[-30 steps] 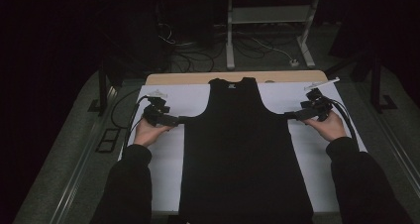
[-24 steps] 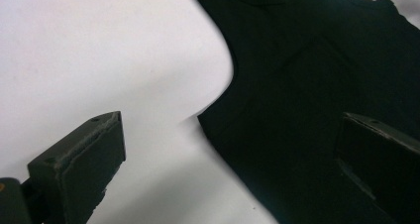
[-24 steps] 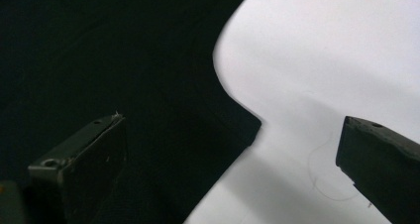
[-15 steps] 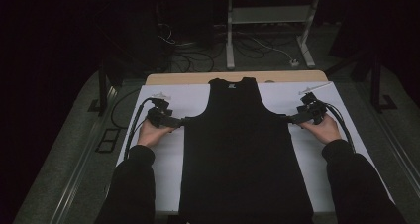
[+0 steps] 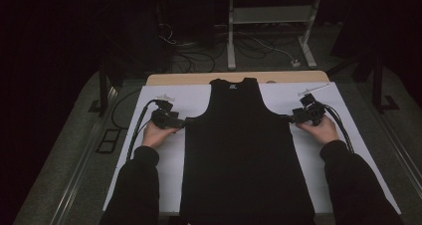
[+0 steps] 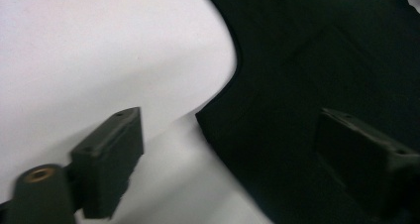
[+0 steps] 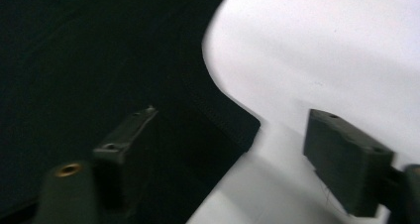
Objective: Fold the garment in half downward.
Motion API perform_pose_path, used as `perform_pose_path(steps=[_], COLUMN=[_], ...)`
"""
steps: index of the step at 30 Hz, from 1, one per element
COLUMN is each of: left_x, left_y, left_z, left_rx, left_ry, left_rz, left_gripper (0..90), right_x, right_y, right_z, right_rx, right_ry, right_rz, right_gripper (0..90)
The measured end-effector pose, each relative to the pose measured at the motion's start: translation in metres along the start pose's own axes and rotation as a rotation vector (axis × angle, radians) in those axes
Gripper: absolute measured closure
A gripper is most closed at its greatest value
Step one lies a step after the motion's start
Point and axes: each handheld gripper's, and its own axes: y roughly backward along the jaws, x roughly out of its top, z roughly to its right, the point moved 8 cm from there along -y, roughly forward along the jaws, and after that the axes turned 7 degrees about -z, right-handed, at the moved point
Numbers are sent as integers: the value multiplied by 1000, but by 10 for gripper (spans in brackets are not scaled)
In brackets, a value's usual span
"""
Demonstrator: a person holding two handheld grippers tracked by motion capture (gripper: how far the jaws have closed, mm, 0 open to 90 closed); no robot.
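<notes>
Nearest the camera, two dark sleeves come in over the white table covering (image 5: 164, 160). Between them lies a black sleeveless fabric top (image 5: 246, 155), spread flat, its hem at the near edge and its neck toward the far side. The left gripper (image 5: 186, 121) sits at the top's left underarm corner — its jaws have just been closing, yet they stand apart, one over the white covering and one over the black cloth, the corner between them with the pads not pressing. The right gripper (image 5: 288, 118) mirrors it at the right underarm corner, jaws also just closing, apart, straddling the corner. Beyond the table, cables (image 5: 249, 46) trail across the dark floor by a pale metal stand (image 5: 268, 23).
</notes>
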Motion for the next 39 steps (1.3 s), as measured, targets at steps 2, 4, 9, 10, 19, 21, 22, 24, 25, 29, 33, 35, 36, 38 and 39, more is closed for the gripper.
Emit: perform_pose_path(steps=[2, 4, 9, 10, 19, 21, 22, 24, 25, 29, 33, 35, 36, 38, 39], left_x=[1, 1, 1, 1, 1, 1, 1, 1, 2, 1, 1, 1, 1, 1, 1], left_y=[0, 0, -2, -3, -8, -9, -9, -10, -10, -12, -14, -15, -16, -17, -17], left_z=[0, -2, -4, -4, -6, -5, -5, -4, -4, -4, -3, -1, -1, 1, 1], left_rx=[7, 24, 30, 38, 64, 66, 68, 66, 66, 65, 64, 62, 64, 72, 72], left_ry=[-3, -1, 14, 19, 14, 12, 9, 15, 9, 8, 7, 0, -6, -9, -9], left_rz=[4, 4, 12, 14, 11, 5, 7, 12, 11, 6, 6, 5, 2, 0, 0], left_gripper=[156, 223, 315, 330, 432, 454, 468, 489, 503, 555, 628, 671, 687, 740, 769], right_x=[0, 0, 2, 2, 2, 3, 3, 3, 3, 4, 4, 4, 4, 4, 4], right_y=[-1, -2, -3, -4, -5, -5, -6, -7, -8, -9, -10, -11, -11, -12, -12], right_z=[0, -1, -1, 0, 2, 1, 0, 0, -1, -1, -3, -5, -6, -7, -7], right_rx=[-5, -2, -19, -26, -49, -50, -49, -48, -52, -49, -49, -48, -45, -47, -47], right_ry=[1, 2, 2, -2, -6, 1, 3, 13, 12, 9, 16, 23, 24, 30, 30], right_rz=[-2, 1, 6, 8, 11, 19, 17, 16, 18, 24, 26, 22, 20, 19, 19], right_gripper=[296, 335, 438, 465, 573, 607, 615, 646, 653, 694, 735, 787, 795, 811, 811])
